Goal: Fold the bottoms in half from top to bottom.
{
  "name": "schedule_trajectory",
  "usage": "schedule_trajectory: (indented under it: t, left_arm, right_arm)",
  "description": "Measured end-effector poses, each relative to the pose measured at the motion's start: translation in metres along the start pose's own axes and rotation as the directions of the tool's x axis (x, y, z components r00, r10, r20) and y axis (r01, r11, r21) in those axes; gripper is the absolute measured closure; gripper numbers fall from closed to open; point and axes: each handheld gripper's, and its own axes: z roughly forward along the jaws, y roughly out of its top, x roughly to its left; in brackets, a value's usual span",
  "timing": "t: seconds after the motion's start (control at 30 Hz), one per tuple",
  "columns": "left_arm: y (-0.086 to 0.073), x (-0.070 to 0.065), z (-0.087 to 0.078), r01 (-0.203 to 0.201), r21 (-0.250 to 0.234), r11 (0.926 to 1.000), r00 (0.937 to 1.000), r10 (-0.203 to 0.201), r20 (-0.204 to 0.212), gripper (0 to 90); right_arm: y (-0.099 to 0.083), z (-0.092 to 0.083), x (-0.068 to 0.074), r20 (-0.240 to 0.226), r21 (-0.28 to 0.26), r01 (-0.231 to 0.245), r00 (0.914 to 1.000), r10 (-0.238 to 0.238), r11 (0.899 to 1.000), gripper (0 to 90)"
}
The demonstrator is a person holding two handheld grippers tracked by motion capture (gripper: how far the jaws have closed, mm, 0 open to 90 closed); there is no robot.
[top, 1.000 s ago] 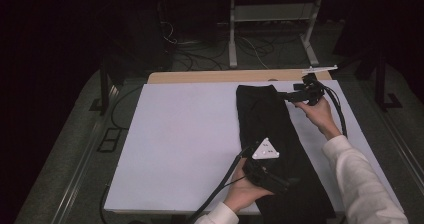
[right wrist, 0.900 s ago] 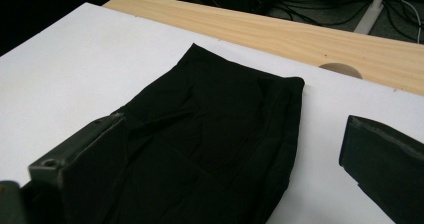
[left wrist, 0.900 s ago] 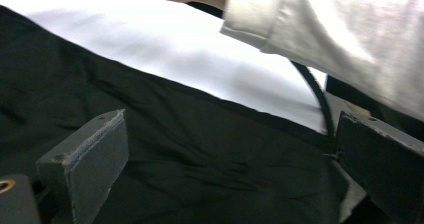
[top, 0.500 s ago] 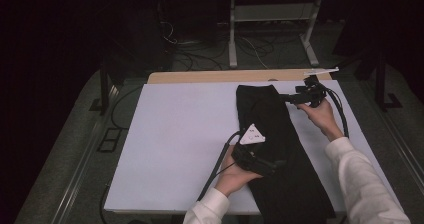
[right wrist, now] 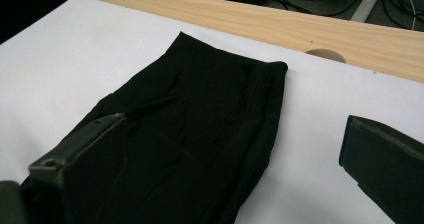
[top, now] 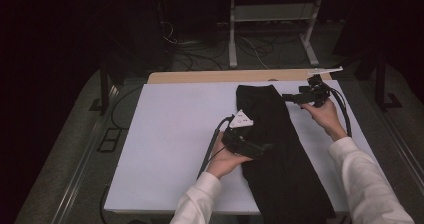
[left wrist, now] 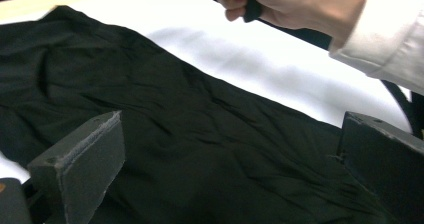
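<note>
A long black garment (top: 287,174) lies folded lengthwise on the white sheet (top: 170,134), running from the far middle toward the near right edge. My left gripper (top: 266,146) rests at its left edge about midway, pointing right over the cloth. In the left gripper view the left gripper (left wrist: 230,129) stands open with wrinkled cloth (left wrist: 175,109) below the jaws. My right gripper (top: 286,97) hovers by the garment's far right corner, pointing left. Seen from its own camera, the right gripper (right wrist: 232,121) is open above the garment's far end (right wrist: 210,94), holding nothing.
A strip of wooden tabletop (top: 210,76) shows beyond the sheet, with a round hole (right wrist: 325,55) in it. Cables and a white table frame (top: 232,39) stand on the dark floor behind. The sheet's left half is bare.
My left gripper has moved away from the near edge, up along the garment's left side, toward the middle of the table. The right gripper has stayed near the far corner.
</note>
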Motion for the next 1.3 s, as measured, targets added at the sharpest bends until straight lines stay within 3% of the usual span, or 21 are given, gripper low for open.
schedule_trajectory:
  t: [0.23,0.9,1.3]
  left_arm:
    - [0.010,0.016,-0.004,-0.025,0.009,0.9996,0.9992,0.025,-0.030,0.0]
    - [0.019,0.075,-0.003,0.065,0.002,0.9979,0.9940,-0.064,-0.088,0.0]
    - [0.020,0.107,0.014,0.140,0.027,0.9898,0.9875,-0.137,-0.078,0.5]
  right_arm:
    - [0.000,0.000,0.000,-0.002,0.008,0.002,1.0000,-0.002,1.000,0.0]
    - [-0.002,0.010,-0.003,-0.012,0.051,-0.011,0.9999,0.012,0.999,0.0]
    - [-0.009,0.023,-0.005,-0.022,0.106,-0.031,0.9992,0.033,0.994,0.0]
